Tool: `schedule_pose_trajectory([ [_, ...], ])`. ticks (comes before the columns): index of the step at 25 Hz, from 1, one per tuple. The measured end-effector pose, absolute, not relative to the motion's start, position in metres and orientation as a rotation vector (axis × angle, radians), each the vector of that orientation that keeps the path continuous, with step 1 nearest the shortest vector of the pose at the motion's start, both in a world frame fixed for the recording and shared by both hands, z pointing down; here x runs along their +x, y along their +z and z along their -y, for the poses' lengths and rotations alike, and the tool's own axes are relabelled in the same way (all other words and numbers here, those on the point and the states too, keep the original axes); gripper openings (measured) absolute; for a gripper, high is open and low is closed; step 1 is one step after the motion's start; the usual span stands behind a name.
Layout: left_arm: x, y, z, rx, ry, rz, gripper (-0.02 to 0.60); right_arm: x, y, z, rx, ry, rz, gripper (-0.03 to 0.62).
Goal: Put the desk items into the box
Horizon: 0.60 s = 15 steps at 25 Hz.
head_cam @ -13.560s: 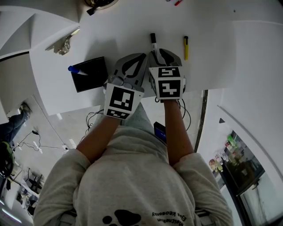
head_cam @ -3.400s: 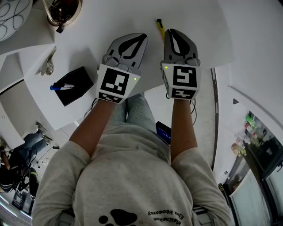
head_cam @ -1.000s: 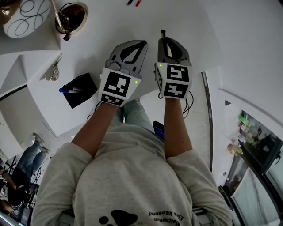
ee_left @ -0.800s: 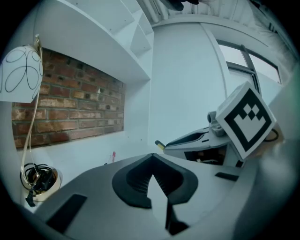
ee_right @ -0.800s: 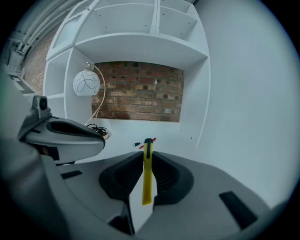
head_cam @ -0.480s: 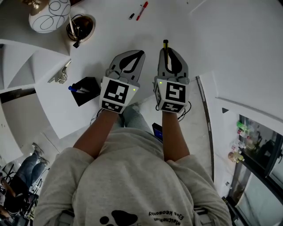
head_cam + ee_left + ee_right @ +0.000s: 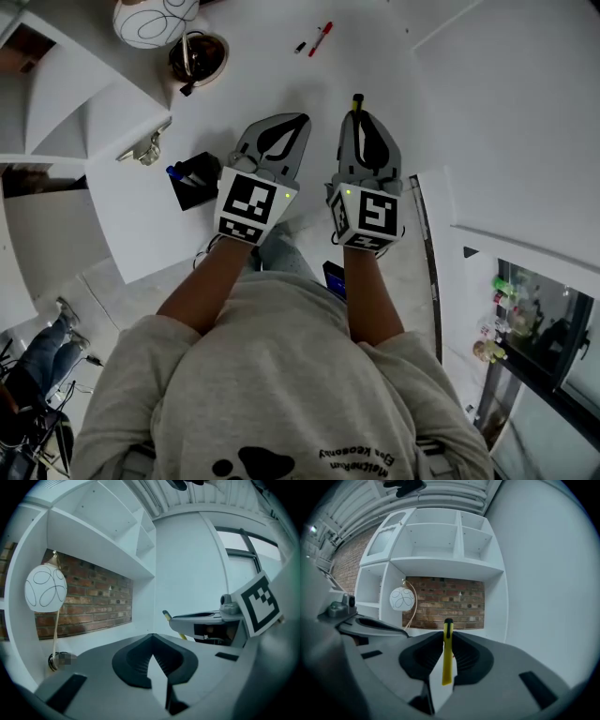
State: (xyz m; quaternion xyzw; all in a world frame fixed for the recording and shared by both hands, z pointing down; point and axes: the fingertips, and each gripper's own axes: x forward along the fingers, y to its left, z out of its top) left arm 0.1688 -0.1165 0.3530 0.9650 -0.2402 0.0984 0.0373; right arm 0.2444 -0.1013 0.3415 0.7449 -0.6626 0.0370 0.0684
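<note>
At the centre of the right gripper view, a yellow pen [image 7: 447, 654] with a black tip, clamped between the jaws of the right gripper [image 7: 446, 637], left gripper [image 7: 278, 131] alongside with jaws closed on nothing, white surface [image 7: 281, 75] below, black box [image 7: 199, 183] holding a blue marker [image 7: 175, 172] at middle left of the head view, red marker [image 7: 321, 38] at top.

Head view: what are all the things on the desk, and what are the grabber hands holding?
Desk: one, white, under everything.
Lamp: one, white ball with black swirls, top left.
Bowl: one, brassy, beside the lamp.
Marker: one, red, far side of the desk.
Clip: one, silvery, left edge of the desk.
Box: one, black, left of the grippers.
Blue pen: one, at the box's left corner.
Yellow pen: one, black tip, in the right gripper.
Left gripper: grey, shut, empty.
Right gripper: grey, shut on the yellow pen.
</note>
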Motion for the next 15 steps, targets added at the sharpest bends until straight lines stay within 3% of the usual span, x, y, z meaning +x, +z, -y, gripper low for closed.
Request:
schedule_pose_trajectory([
  [15,0.077,0.347,0.124,2.88,0.313,1.008,0.004,0.141,0.33,0.127,2.017,0.057,2.25,0.072],
])
